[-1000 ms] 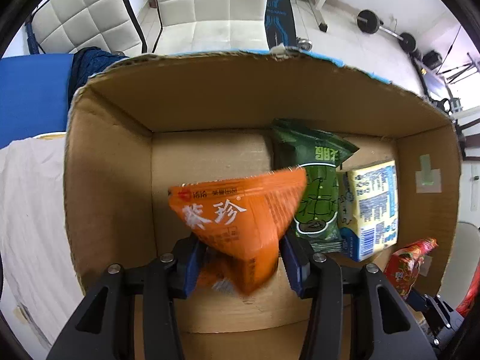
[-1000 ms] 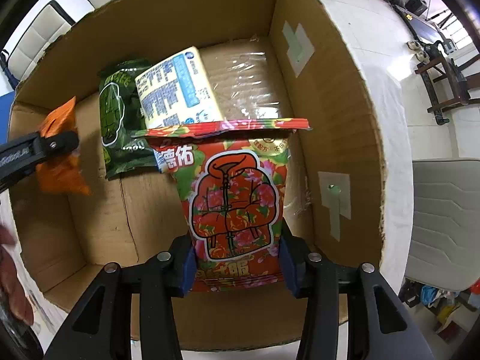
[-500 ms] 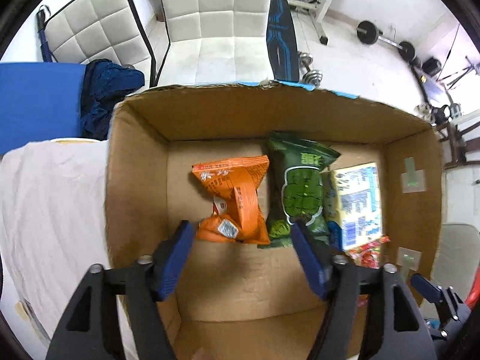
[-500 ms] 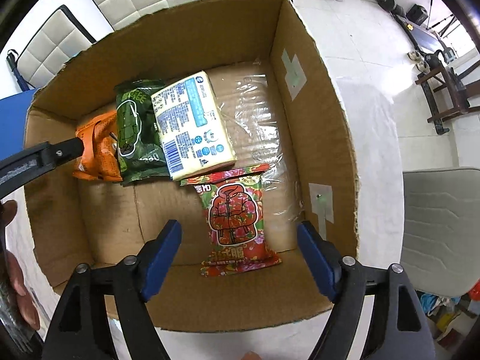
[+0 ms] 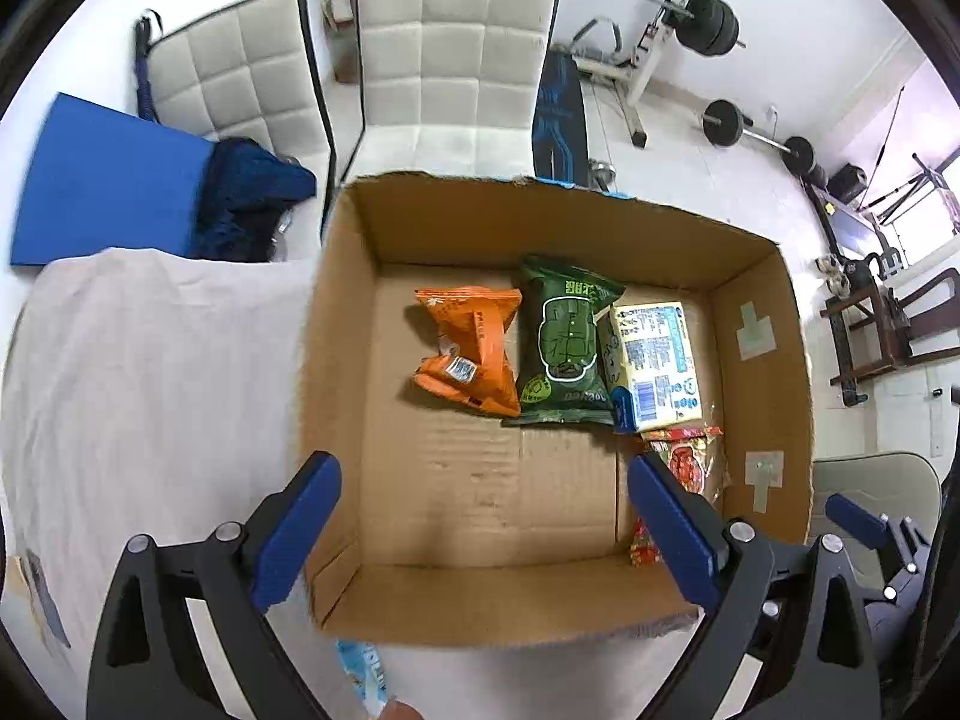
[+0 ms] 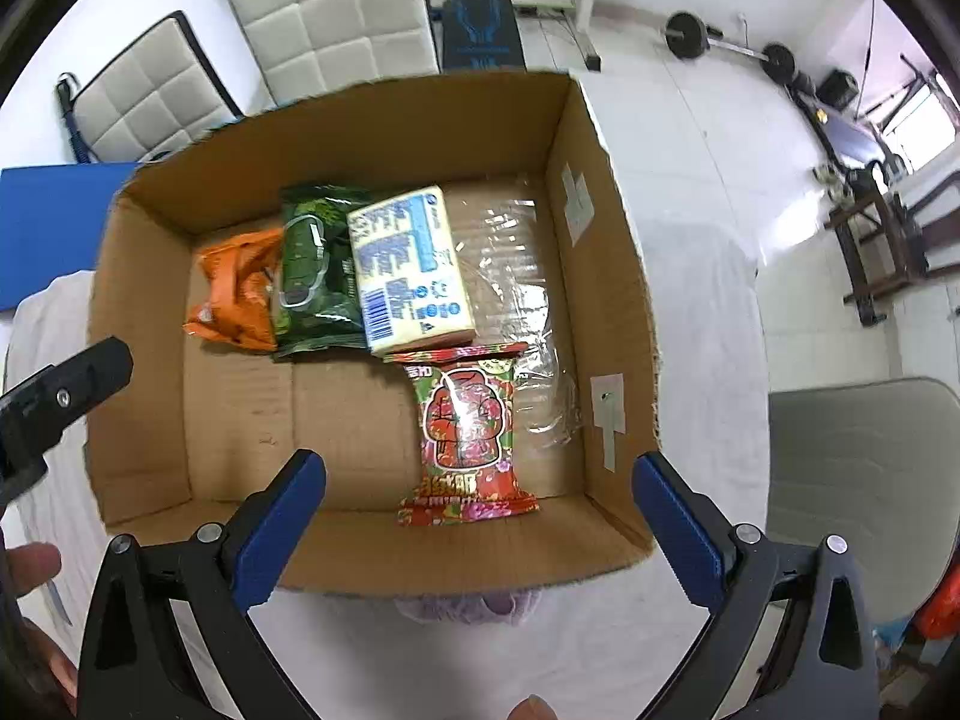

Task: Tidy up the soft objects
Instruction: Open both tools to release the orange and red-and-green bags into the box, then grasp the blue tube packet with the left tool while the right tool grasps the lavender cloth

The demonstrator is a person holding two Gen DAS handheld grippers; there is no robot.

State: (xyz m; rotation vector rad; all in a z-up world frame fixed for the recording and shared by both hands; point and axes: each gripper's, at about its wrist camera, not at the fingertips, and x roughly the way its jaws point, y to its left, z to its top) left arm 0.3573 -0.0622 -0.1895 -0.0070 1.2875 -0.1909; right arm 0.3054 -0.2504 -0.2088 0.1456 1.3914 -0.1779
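Observation:
An open cardboard box [image 5: 336, 312] [image 6: 606, 276] stands on a white-clothed table. Inside lie an orange snack bag [image 5: 471, 348] [image 6: 240, 291], a green bag [image 5: 561, 342] [image 6: 312, 276], a pale yellow and blue tissue pack [image 5: 657, 363] [image 6: 408, 267] and a red flowered bag [image 5: 684, 462] [image 6: 468, 438]. My left gripper [image 5: 483, 516] is open and empty above the box's near edge. My right gripper [image 6: 480, 510] is open and empty above the near edge, just short of the red bag.
A light blue packet [image 5: 363, 672] lies on the table in front of the box. A purple soft item [image 6: 474, 603] peeks out by the box's near wall. White padded chairs [image 5: 456, 60], a blue mat [image 5: 102, 186] and gym weights [image 5: 714, 24] stand beyond.
Both grippers opened and let go: the orange bag and the red bag now lie in the box. Both grippers have pulled back and up from the box.

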